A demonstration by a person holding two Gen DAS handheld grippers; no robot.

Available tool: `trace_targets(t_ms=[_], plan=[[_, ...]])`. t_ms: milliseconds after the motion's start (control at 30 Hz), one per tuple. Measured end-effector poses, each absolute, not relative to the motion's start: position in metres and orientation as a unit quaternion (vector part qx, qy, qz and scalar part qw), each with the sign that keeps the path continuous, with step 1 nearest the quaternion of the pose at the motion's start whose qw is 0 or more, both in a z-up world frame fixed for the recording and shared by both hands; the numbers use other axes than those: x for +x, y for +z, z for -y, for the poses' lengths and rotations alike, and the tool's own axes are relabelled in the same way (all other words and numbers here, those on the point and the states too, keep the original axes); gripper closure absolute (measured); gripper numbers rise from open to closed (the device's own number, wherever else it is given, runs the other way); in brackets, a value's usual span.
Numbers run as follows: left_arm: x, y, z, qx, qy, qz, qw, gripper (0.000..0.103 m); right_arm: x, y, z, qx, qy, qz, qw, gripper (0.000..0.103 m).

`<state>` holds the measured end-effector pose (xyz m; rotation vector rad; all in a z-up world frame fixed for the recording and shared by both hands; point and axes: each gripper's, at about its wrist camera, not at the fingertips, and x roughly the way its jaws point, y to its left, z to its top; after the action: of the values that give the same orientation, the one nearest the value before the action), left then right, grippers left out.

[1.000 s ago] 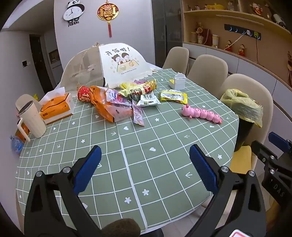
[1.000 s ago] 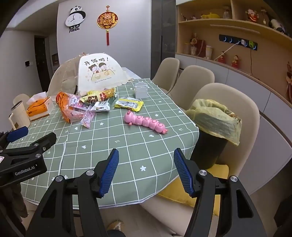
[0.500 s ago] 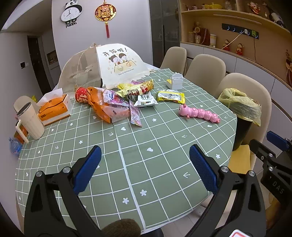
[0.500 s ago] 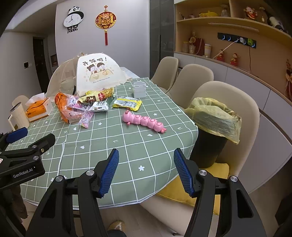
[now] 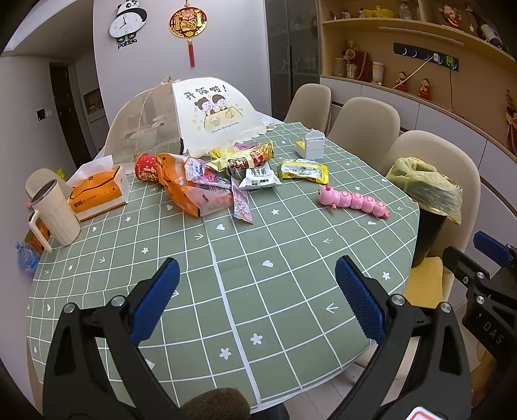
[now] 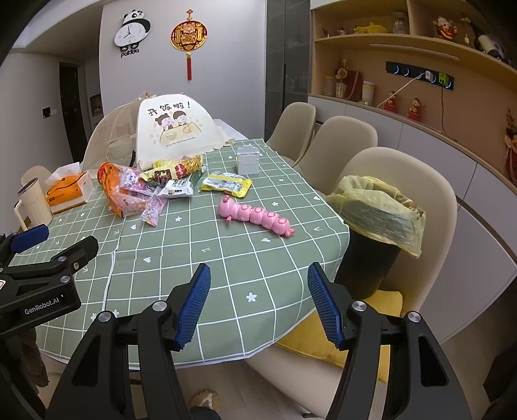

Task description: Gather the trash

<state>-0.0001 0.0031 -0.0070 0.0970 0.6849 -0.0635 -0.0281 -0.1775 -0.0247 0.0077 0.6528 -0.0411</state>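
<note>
We read "GenRobot.AI" in white on the black body of the left gripper [image 6: 38,268] as the right wrist camera catches it, and "DAS" on the right gripper [image 5: 491,258] in the left wrist view. The panda wall clock [image 5: 126,22] carries a word beneath its face that looks like "panda". The food cover [image 5: 213,119] on the table bears large Chinese characters, "开饭啦!", above a cartoon of two children, with a small English line too fine to read. Print on the snack wrappers [image 5: 258,176] stays illegible to us.
</note>
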Motion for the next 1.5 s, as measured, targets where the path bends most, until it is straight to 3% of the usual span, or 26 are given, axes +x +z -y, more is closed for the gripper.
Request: trace_targets(t_ms=[1500], plan=[[0.0048, -0.0079, -0.0043, 0.044, -0.023, -0.338, 0.94, 0.011, -0.0197, -0.0314, 0.1811, 0.007, -0.021, -0.33, 0.944, 0.044]])
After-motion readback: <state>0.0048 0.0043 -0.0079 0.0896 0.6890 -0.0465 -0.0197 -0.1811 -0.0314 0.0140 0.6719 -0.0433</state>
